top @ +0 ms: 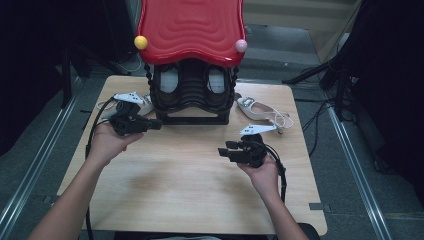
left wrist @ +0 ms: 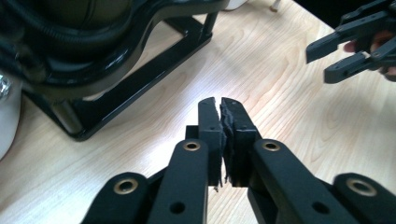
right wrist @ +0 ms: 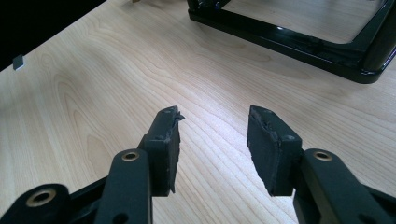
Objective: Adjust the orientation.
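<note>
The nearest loose things are 2 white shoes. A white slingback shoe point(top: 255, 111) lies on its side at the far right of the wooden table point(top: 190, 195), just right of the rack. Another white shoe point(top: 147, 105) sits at the far left, beside the rack's left corner and partly hidden by the left hand's tool. In the left gripper view its pale edge point(left wrist: 6, 116) shows at the left border.

Between them stands a black shoe rack point(top: 192, 119) with a wavy red roof point(top: 190, 27). 2 pale shapes on its upper level look like shoes already stowed, though the roof's shadow hides the detail.

The left gripper point(top: 159, 124) is near the rack's left foot, pointing right along the base bar point(left wrist: 140, 79), its jaws pressed together with nothing between them point(left wrist: 220, 105). The right gripper point(top: 222, 151) sits nearer, on the right side of the table, pointing left. Its jaws stand apart and empty over bare wood point(right wrist: 214, 116), with the rack's base point(right wrist: 299, 42) farther off.

My reading is that this is a pause between pickups: neither tool carries anything, and both loose shoes still wait outside the rack. Next, a shoe probably needs to be grasped. The right tool, already spread, would have to turn toward the slingback on its far side and close on a firm edge such as the heel or side wall, not the thin strap. The left tool would first have to spread its jaws before taking the shoe behind it.
</note>
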Demonstrator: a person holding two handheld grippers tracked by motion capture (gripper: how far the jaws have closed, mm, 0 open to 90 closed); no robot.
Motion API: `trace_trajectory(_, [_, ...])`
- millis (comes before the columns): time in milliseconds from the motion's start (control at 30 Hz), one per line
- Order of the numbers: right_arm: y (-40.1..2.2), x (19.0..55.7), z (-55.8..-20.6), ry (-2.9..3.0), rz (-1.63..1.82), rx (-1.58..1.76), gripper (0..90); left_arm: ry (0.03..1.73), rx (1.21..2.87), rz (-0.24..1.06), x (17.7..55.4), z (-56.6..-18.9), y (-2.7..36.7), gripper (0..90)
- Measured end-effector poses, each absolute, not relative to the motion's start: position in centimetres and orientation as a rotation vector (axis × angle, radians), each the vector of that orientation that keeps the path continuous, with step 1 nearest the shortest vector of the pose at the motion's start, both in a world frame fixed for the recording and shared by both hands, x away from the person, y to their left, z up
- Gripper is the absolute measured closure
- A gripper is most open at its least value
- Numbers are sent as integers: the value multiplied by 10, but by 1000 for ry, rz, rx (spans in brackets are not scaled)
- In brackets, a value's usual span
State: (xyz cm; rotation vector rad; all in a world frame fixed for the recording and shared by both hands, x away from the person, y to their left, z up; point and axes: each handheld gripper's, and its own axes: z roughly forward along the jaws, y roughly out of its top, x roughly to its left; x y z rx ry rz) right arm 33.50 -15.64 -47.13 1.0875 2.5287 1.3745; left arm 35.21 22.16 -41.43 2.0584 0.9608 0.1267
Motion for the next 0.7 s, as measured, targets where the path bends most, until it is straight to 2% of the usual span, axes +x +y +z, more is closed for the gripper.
trace_trajectory(267, [-154, 334, -473, 2532, 1372, 1084, 545, 1018, 2024, 88, 353, -439, 244, 900])
trace_trajectory(700, [-157, 336, -475, 2529, 1361, 1096, 545, 1146, 1989, 123, 355, -463, 295, 900])
